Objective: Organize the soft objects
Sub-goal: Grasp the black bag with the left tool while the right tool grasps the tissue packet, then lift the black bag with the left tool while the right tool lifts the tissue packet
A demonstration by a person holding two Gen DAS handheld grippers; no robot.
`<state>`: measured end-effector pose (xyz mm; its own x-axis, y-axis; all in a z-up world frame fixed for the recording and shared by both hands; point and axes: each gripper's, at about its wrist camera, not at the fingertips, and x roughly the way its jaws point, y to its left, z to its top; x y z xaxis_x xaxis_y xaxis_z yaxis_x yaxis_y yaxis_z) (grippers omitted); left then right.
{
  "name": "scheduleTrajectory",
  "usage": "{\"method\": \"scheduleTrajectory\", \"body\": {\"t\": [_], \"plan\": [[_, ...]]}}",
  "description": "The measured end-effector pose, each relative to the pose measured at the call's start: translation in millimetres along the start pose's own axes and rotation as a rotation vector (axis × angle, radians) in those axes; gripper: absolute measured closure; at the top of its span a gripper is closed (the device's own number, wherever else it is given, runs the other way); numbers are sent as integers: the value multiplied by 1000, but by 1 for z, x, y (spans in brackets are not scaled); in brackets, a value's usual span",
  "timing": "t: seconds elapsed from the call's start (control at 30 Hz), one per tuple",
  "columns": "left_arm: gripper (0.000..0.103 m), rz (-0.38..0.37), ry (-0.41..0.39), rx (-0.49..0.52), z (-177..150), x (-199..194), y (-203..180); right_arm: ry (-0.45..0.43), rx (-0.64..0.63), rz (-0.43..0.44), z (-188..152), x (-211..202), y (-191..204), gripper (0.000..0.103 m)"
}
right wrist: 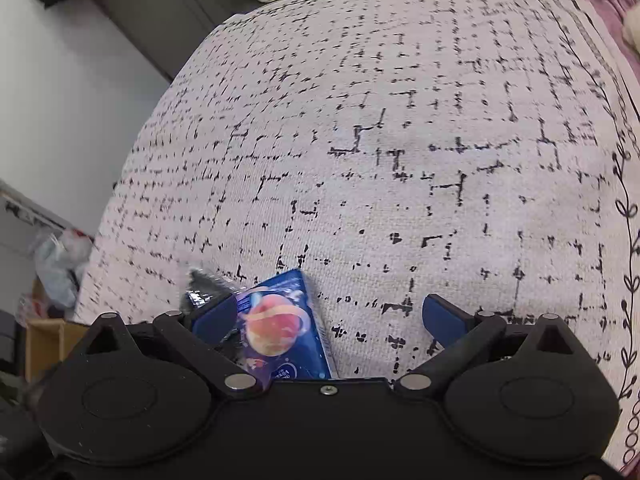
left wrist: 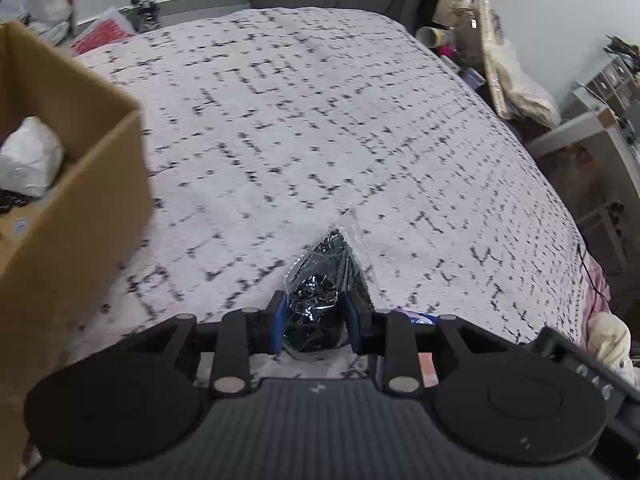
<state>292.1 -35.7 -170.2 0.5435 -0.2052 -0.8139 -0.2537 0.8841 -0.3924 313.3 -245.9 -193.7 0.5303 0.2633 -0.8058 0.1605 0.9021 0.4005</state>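
Note:
My left gripper is shut on a clear plastic bag of small black pieces, held just above the patterned bedspread. The same bag shows blurred at the left of the right wrist view. My right gripper is open, its blue fingers wide apart over the bedspread. A blue packet with a peach picture lies on the bedspread between them, close to the left finger. A corner of this packet peeks out behind my left gripper.
An open cardboard box stands on the bed at the left, with a white plastic bag inside. Clutter, a cup and bags sit beyond the bed's far right edge. A cream soft toy lies at the right.

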Motion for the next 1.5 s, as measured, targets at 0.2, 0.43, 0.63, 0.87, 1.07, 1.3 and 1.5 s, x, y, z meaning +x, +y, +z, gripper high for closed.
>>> {"method": "scheduleTrajectory", "body": {"t": [0.2, 0.43, 0.63, 0.87, 1.07, 1.3, 1.5], "plan": [[74, 21, -8, -11, 4, -5, 8, -13, -48, -47, -7, 5, 11, 26], [75, 6, -41, 11, 5, -17, 4, -3, -34, 37, -11, -1, 7, 92], [76, -14, -87, 26, 8, -32, 2, -18, -42, 46, -14, -10, 10, 103], [76, -19, -96, 21, 8, -40, 6, -28, -24, 35, -19, -13, 16, 34], [77, -15, -94, 10, 8, -40, 8, -22, -133, 28, -27, -9, 34, 31], [77, -18, -156, 7, 18, -52, 10, -17, -310, -60, -41, 8, 57, 31], [77, -20, -184, 21, 22, -59, 8, -17, -377, -55, -45, 8, 64, 57]]}}
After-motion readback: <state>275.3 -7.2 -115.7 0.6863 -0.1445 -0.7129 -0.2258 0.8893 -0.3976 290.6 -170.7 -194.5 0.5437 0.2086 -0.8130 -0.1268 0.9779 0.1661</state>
